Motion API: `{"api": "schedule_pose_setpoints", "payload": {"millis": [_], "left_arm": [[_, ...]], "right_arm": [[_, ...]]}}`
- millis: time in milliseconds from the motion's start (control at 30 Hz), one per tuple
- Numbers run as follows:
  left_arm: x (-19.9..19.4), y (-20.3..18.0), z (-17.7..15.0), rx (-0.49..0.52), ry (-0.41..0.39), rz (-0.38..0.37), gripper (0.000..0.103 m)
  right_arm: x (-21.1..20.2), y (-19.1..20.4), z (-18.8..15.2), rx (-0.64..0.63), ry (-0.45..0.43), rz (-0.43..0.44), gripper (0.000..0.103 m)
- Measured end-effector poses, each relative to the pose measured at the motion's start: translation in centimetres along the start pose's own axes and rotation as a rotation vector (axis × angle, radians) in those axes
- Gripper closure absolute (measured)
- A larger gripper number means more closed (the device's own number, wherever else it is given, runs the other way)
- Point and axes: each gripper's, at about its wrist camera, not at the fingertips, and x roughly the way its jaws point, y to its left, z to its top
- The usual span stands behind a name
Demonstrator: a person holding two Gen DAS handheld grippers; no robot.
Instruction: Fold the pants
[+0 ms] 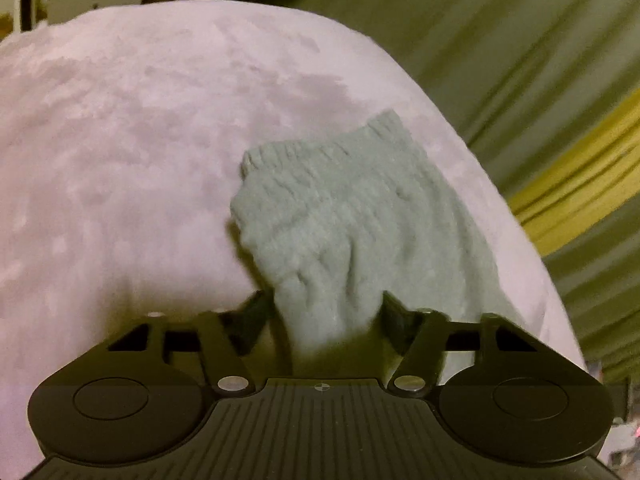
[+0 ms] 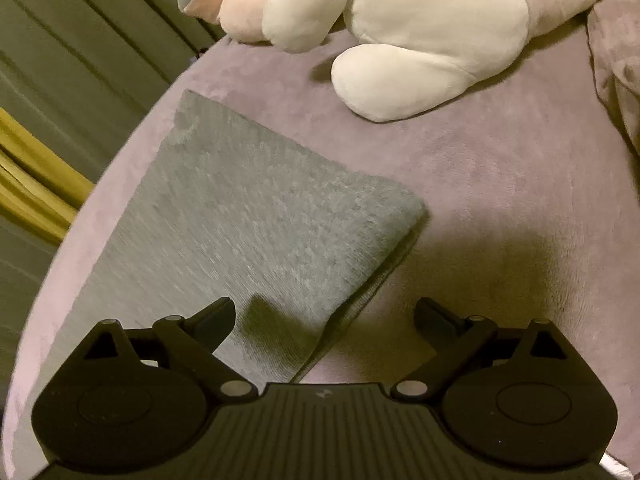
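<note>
Pink bedspread — left gripper pinching pants.

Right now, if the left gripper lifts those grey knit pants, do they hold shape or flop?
Likely flop: the pants already bunch and wrinkle where the left gripper pinches them. Probably light for their size, since the knit looks thin at the folded edge. Sliding seems doubtful: the plush bed cover looks grippy.

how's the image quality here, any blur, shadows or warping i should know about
Left wrist view: fisheye bends the lilac bed cover into a dome; the grey-green pants in the left gripper look soft, the curtain streaked. Right wrist view: dim warm light, the open right gripper throws a dark shadow on the cover; the plush toy is pale, low in detail.
</note>
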Motion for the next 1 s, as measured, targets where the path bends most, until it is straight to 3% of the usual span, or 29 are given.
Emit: {"api": "schedule_pose_setpoints", "payload": {"millis": [67, 167, 267, 367, 500, 567, 600, 733, 867, 1000], "left_arm": [[-0.3, -0.1, 0.5, -0.008, -0.003, -0.012, 0.075], [-1.6, -2.2, 0.3, 0.132, -0.086, 0.010, 0.084], [-4.1, -4.0, -0.5, 0.267, -0.214, -0.009, 0.085], [-4.2, -4.2, -0.4, 0.286, -0.246, -0.006, 0.083], [-0.8, -2.8, -0.6, 0.222, -0.115, 0.167, 0.069], [-1.4, -2.9, -1.3, 0.227, -0.148, 0.183, 0.059], [-2.1, -3.1, -1.6, 0.229, -0.173, 0.198, 0.046], [-6.3, -4.6, -2.9, 0.265, -0.366, 0.274, 0.024], [-9.4, -7.3, -5.3, 0.326, -0.367, 0.137, 0.010], [-9.4, -10.6, -10.0, 0.397, -0.225, -0.040, 0.006]], "right_arm": [[0.3, 0.6, 0.0, -0.031, 0.009, -0.029, 0.006], [0.5, 1.3, -0.1, -0.063, 0.017, -0.057, 0.006], [0.6, 1.5, -0.1, -0.074, 0.017, -0.067, 0.006], [0.6, 1.4, -0.2, -0.070, 0.014, -0.063, 0.006], [0.7, 1.1, -0.3, -0.056, 0.018, -0.051, 0.006], [0.7, 1.0, -0.2, -0.057, 0.024, -0.044, 0.005], [0.8, 1.1, -0.2, -0.058, 0.027, -0.041, 0.005], [0.7, 0.7, -0.1, -0.046, 0.020, -0.024, 0.005], [0.0, -0.3, -0.3, 0.016, -0.014, 0.024, 0.005], [-1.9, -1.3, -0.5, 0.082, -0.105, 0.018, 0.005]]}}
